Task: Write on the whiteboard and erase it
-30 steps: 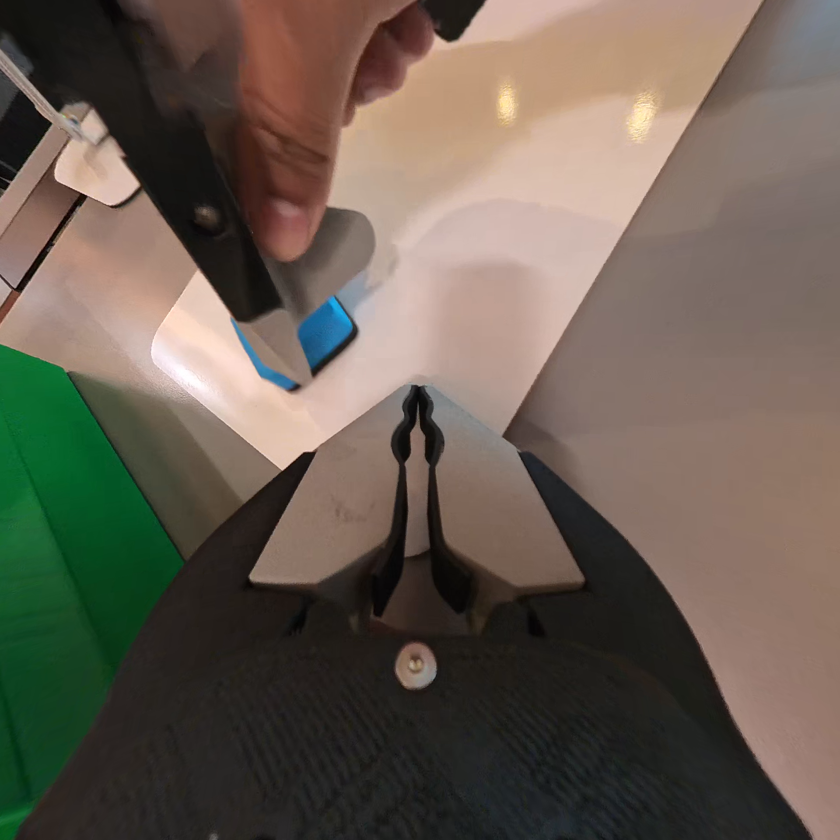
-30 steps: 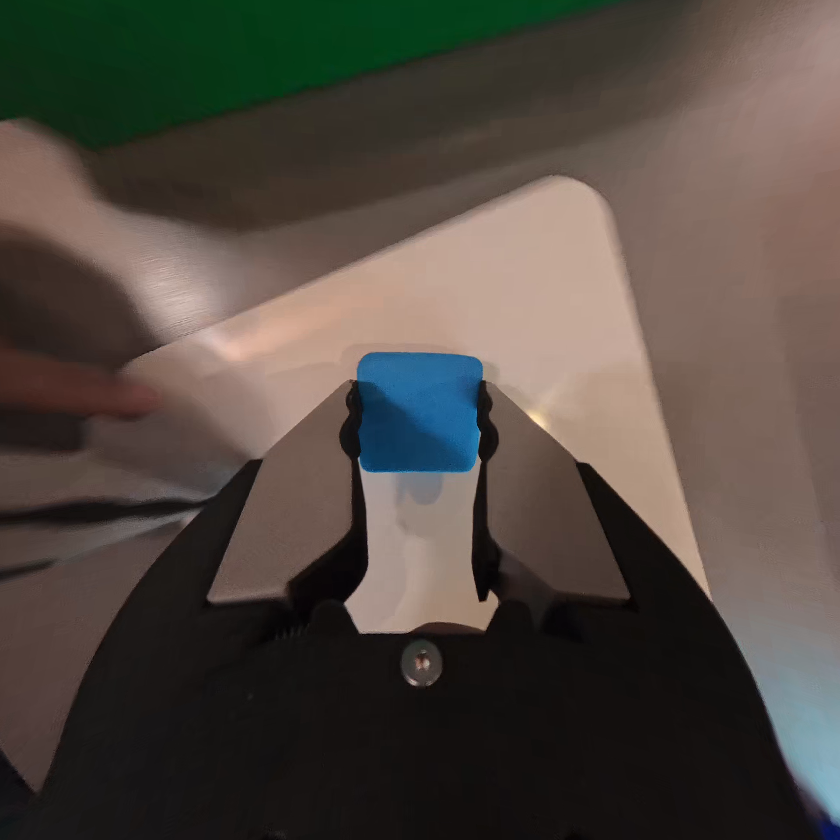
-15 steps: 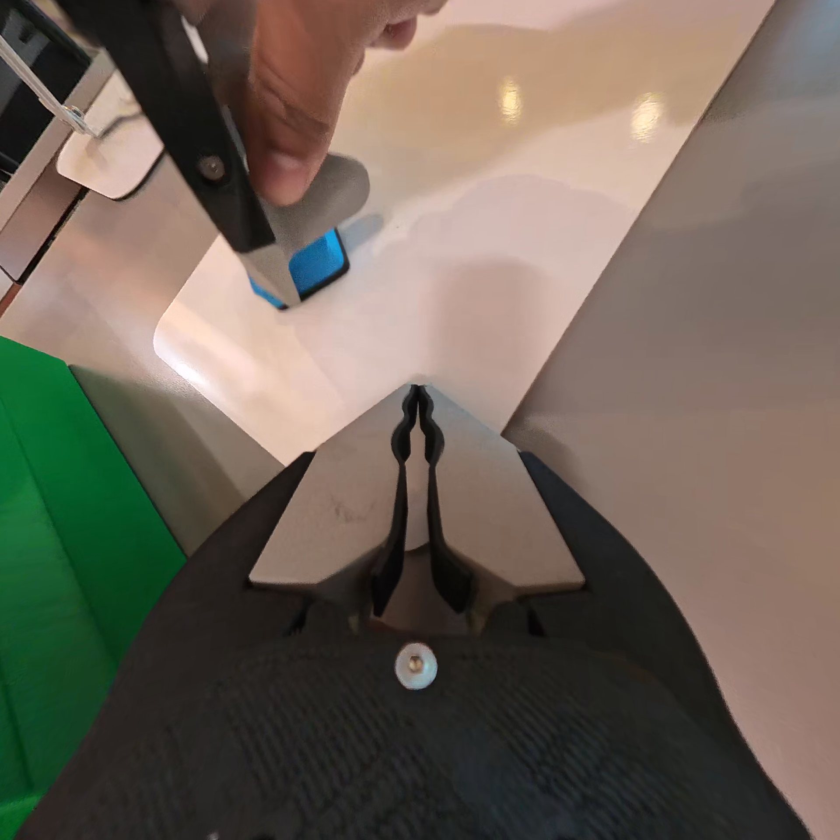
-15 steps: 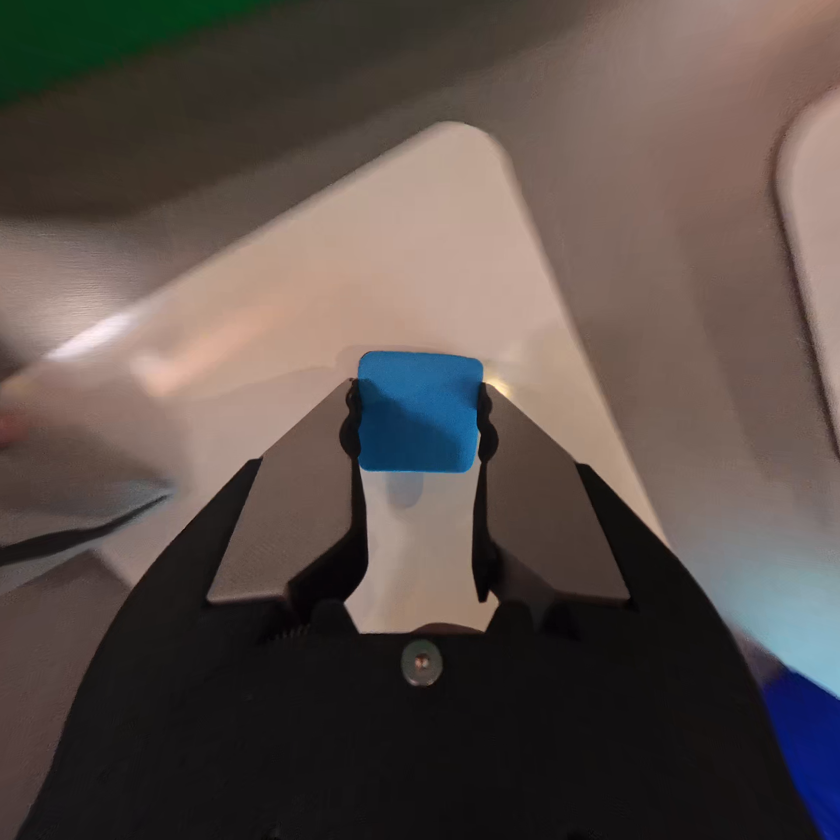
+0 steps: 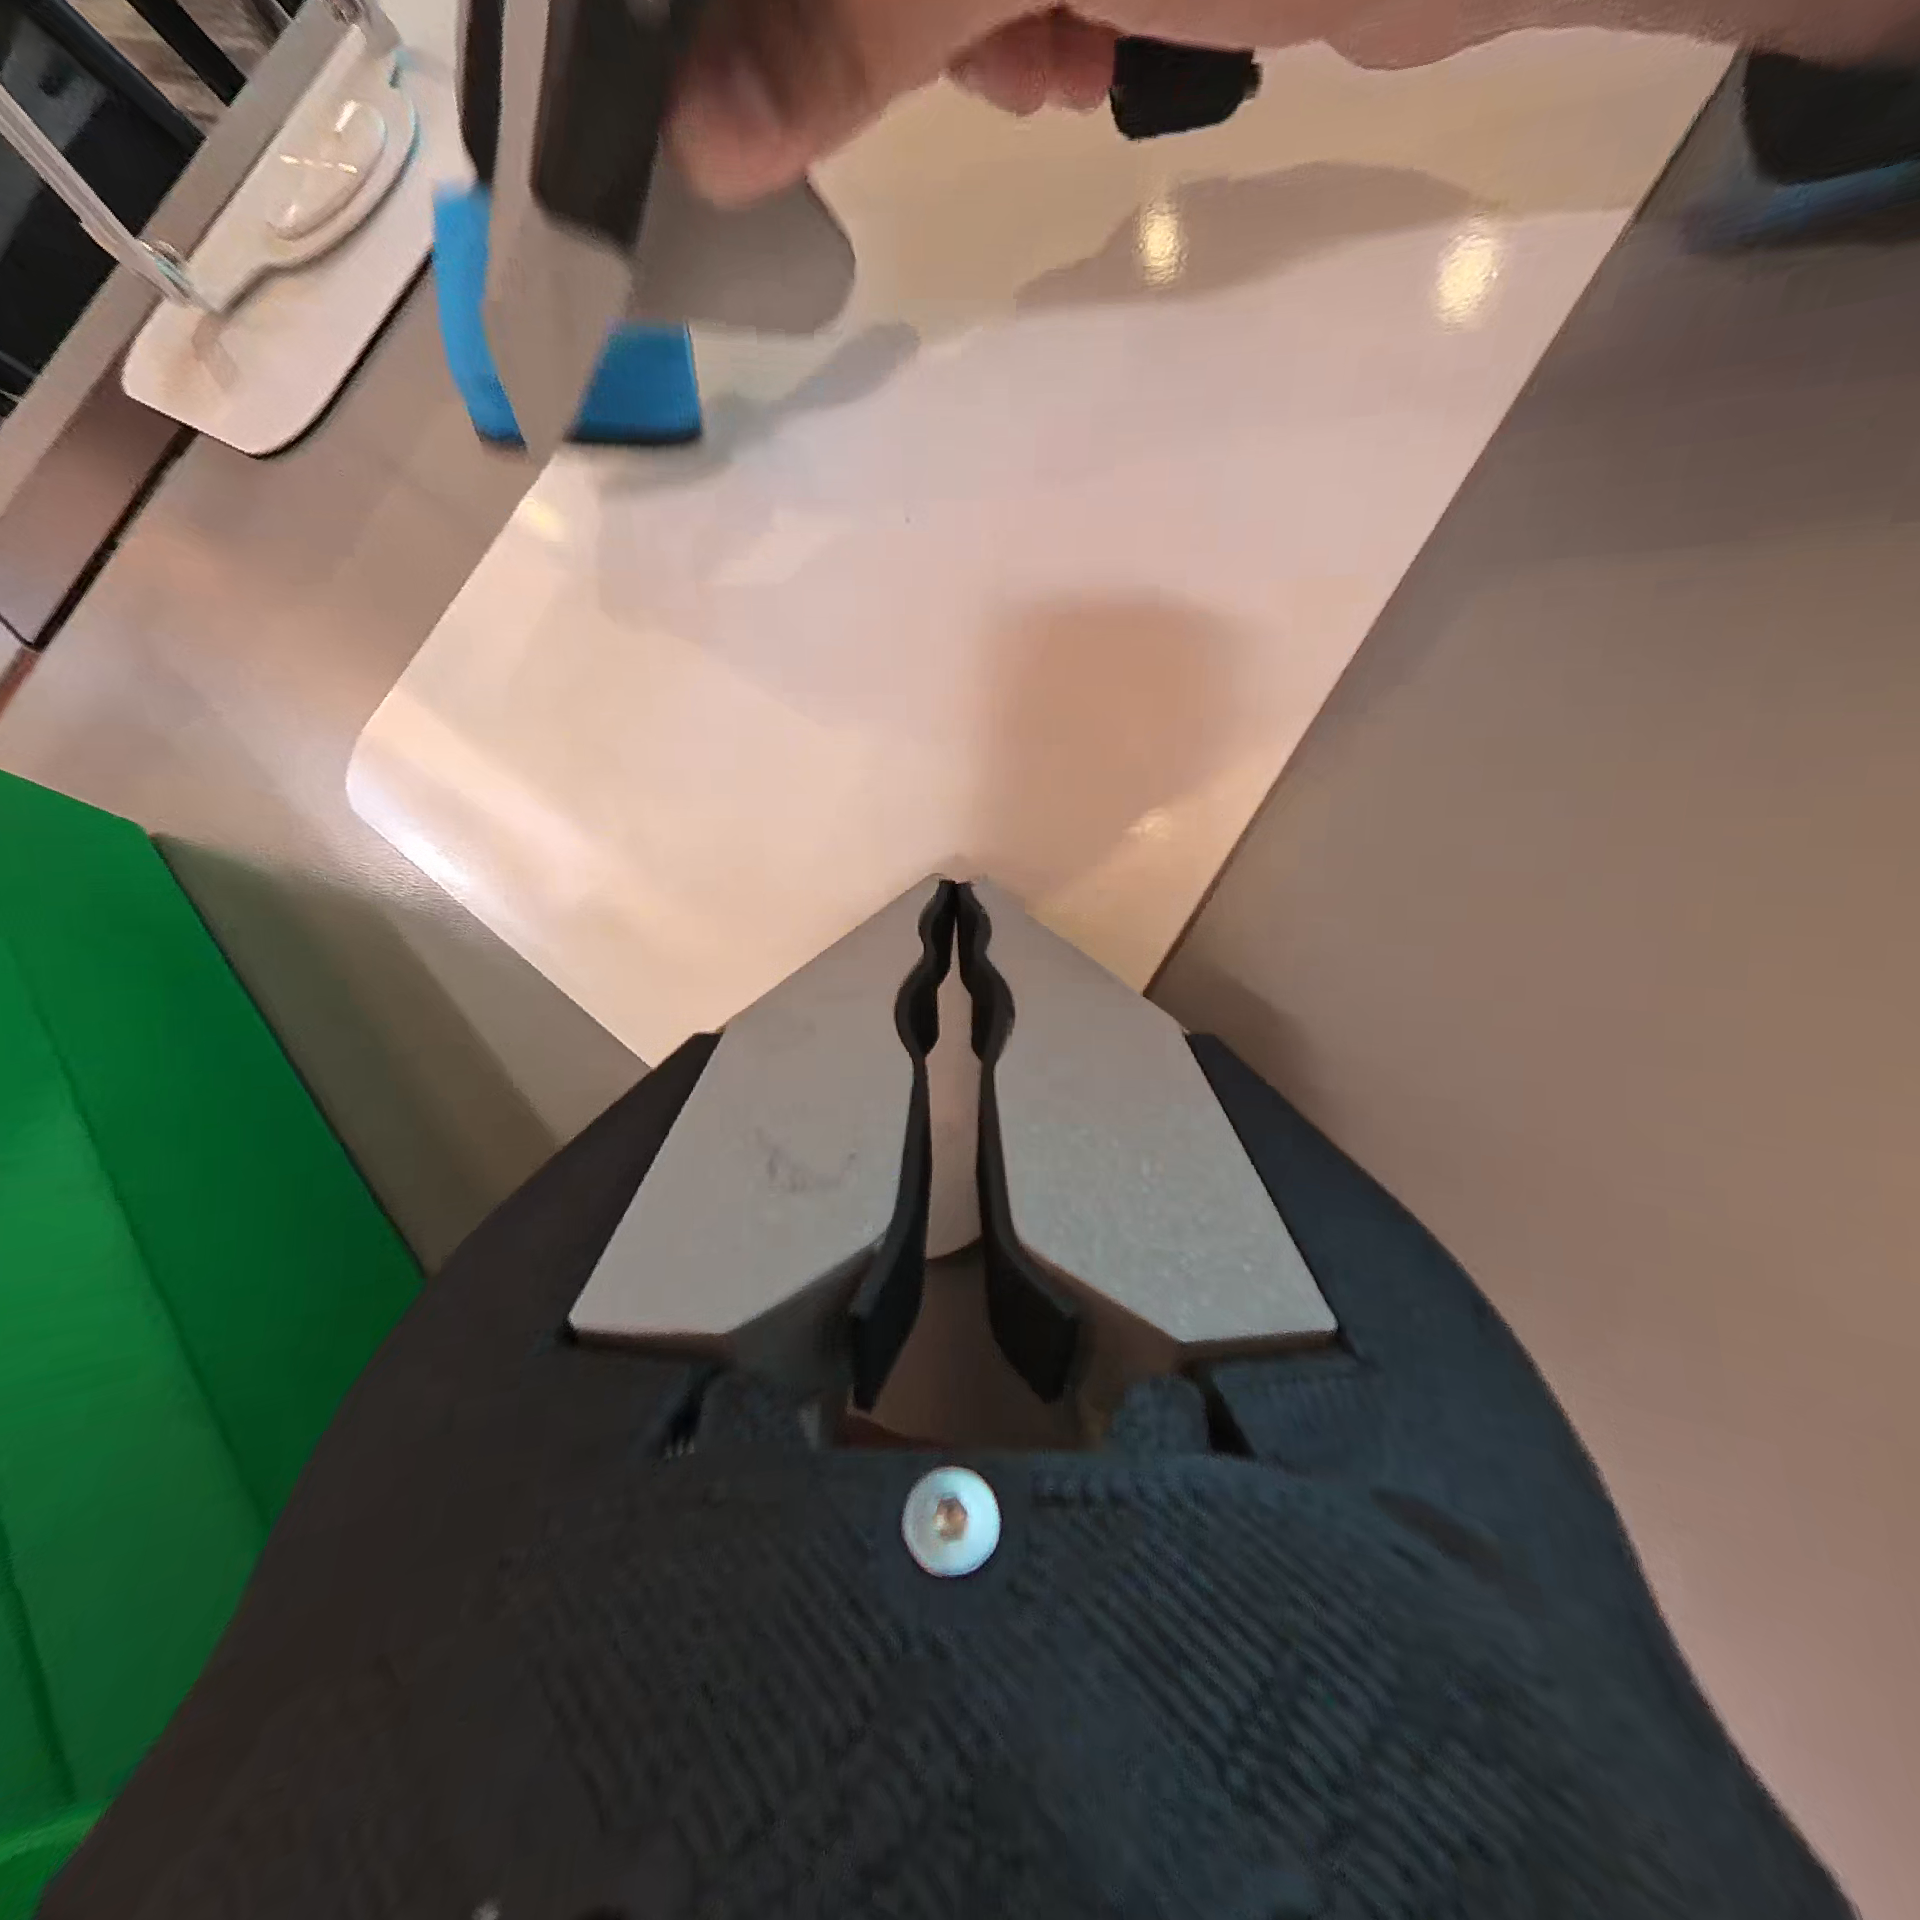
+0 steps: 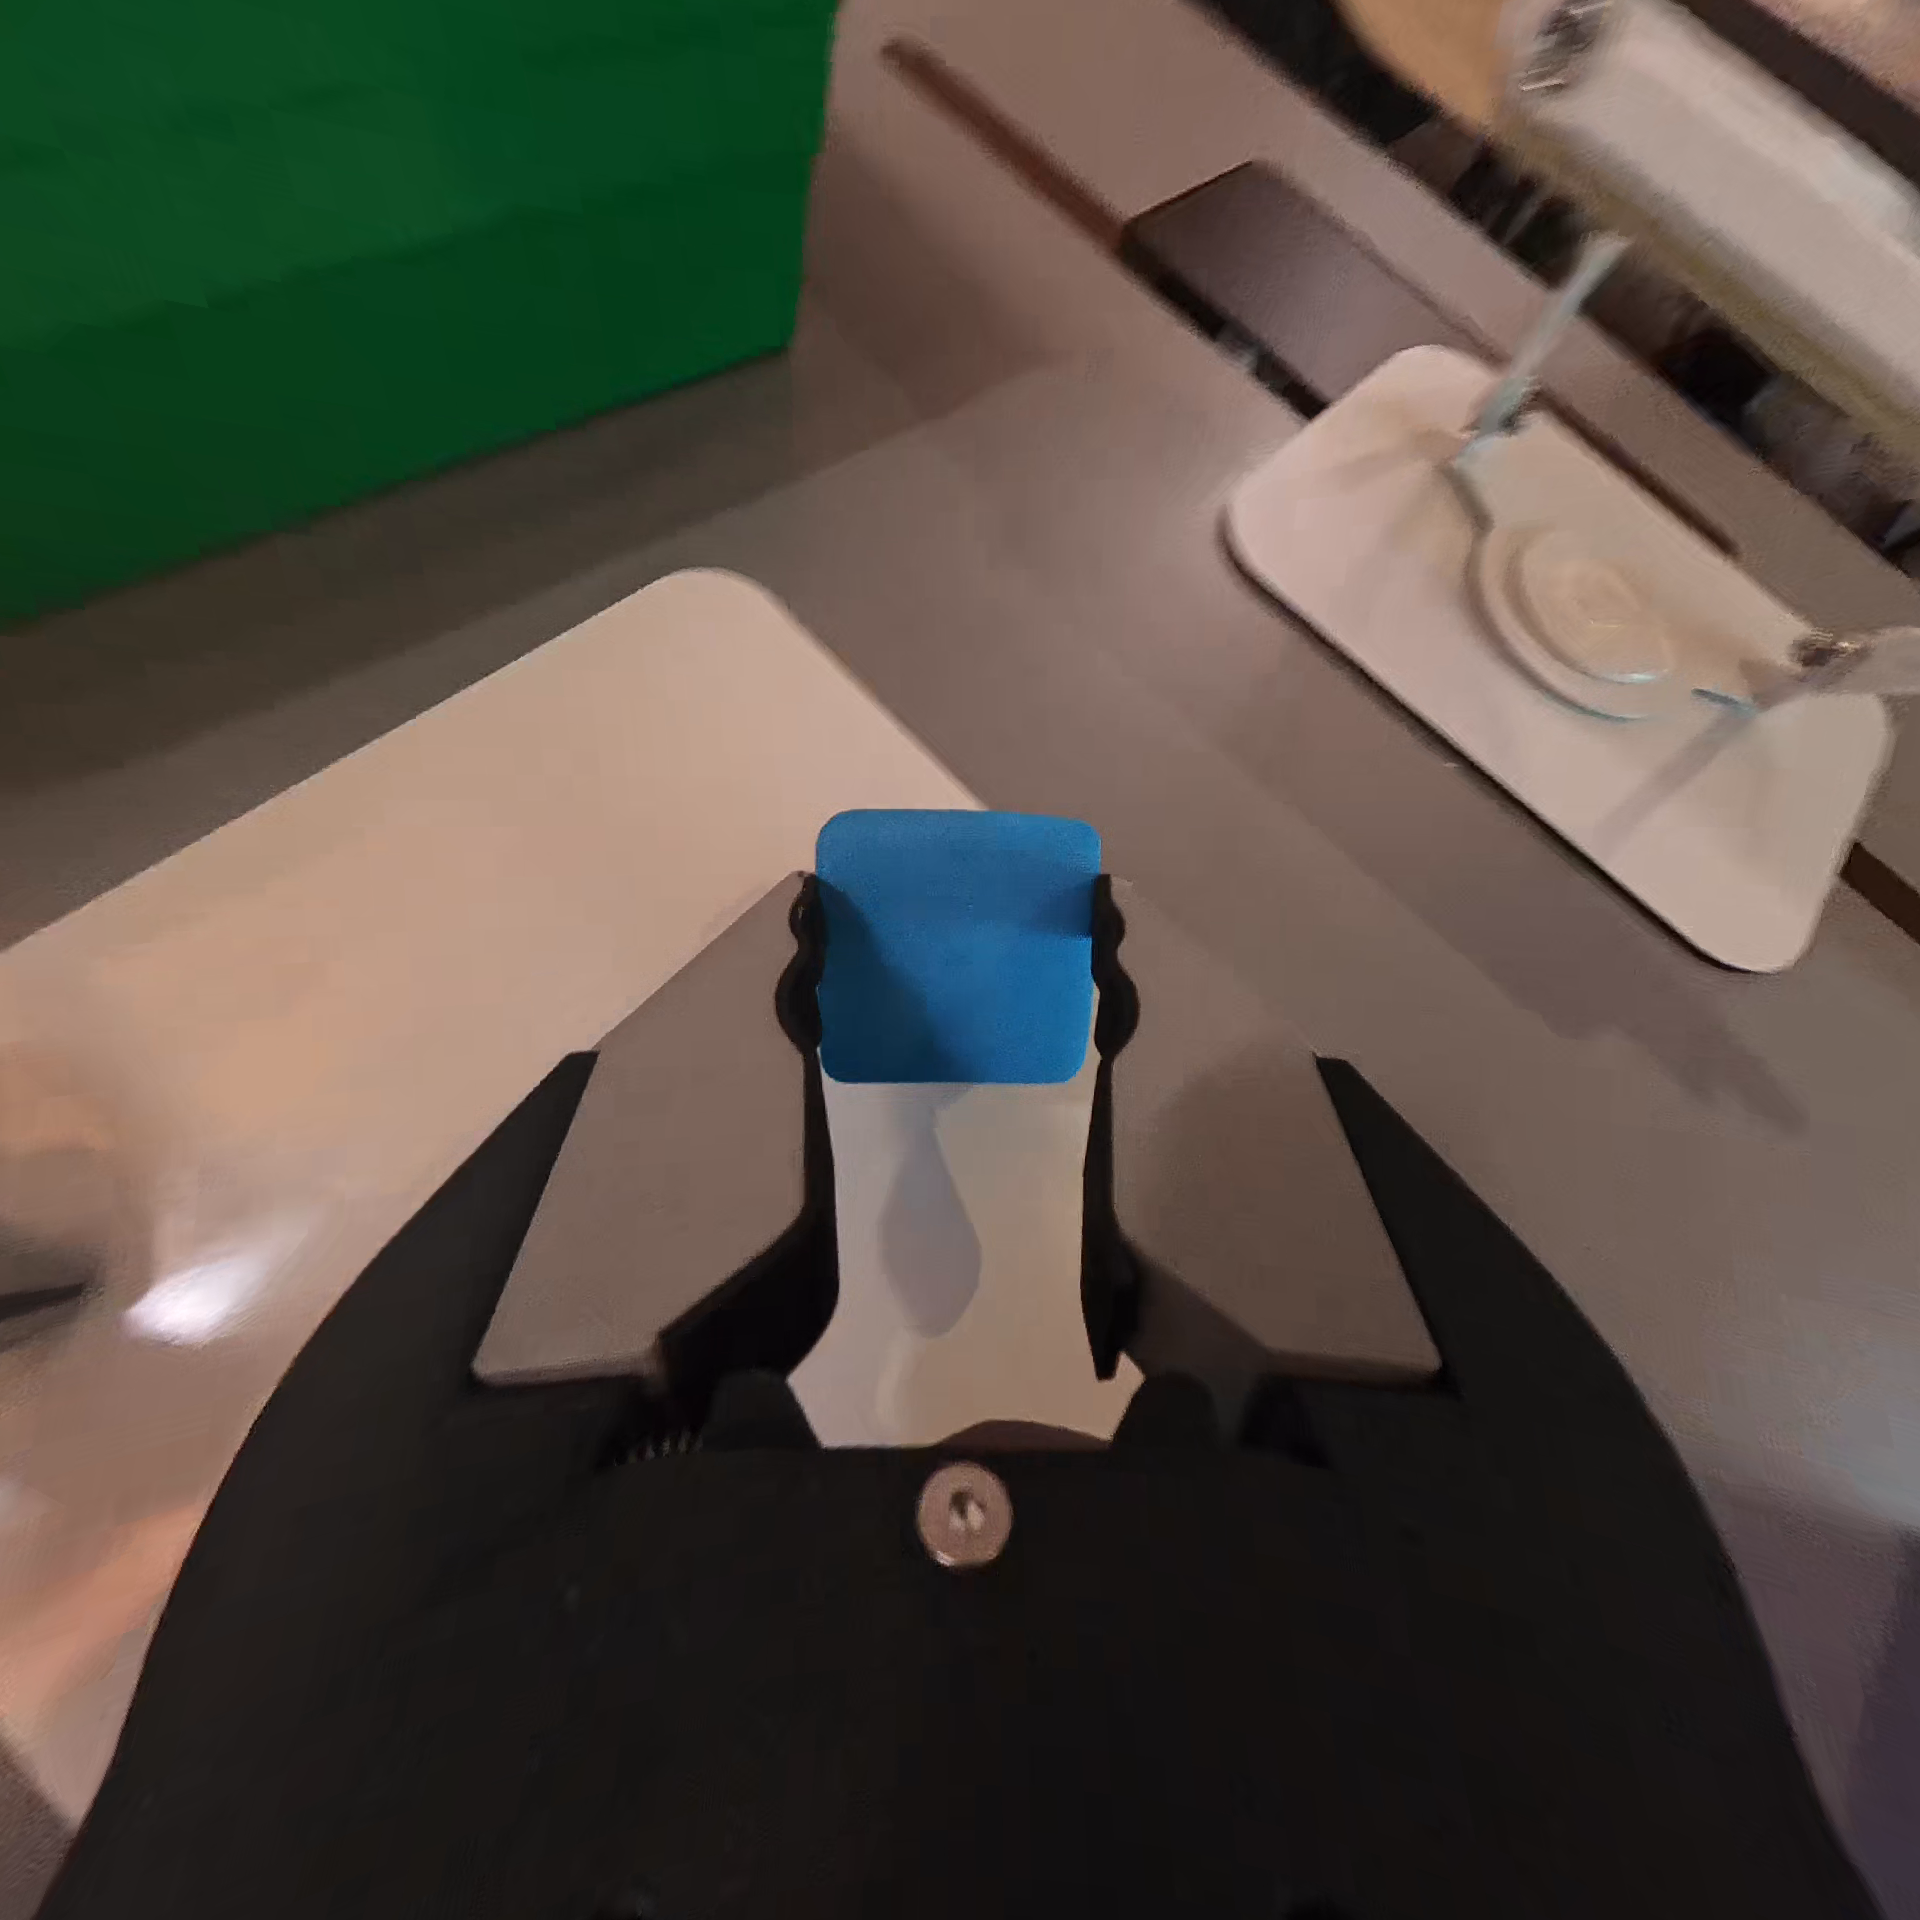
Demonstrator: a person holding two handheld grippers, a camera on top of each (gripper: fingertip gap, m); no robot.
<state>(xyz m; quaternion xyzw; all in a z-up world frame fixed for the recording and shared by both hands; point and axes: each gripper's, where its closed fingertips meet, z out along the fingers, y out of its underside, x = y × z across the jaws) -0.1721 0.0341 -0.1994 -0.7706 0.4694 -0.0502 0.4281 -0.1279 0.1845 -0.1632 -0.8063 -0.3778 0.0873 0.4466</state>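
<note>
**A:** Desk, mid-erase: your right gripper (image 6: 956, 940) clamps the blue eraser (image 6: 954, 948) by its two side faces, over the far corner of the whiteboard (image 6: 416, 935). How will it handle?

**B:** By the look of it, light and soft, a foam-like block with rounded corners. Your side hold looks like the right one: it leaves the bottom face free for wiping. Squeeze too hard and it may buckle; too lightly and the drag of the board could twist it out.

**A:** And the board?

**B:** A flat white sheet, glossy, rounded corners, lying on the grey table (image 5: 1558, 935). It shows ceiling glare and no marks that you can make out. It looks smooth enough for the eraser to glide, and possibly thin enough to slide under a push.

**A:** Your left gripper (image 5: 948, 888)?

**B:** Fingers pressed together on nothing, at the board's near edge. The left view shows the eraser near the far corner, whether touching the board you cannot tell
</note>
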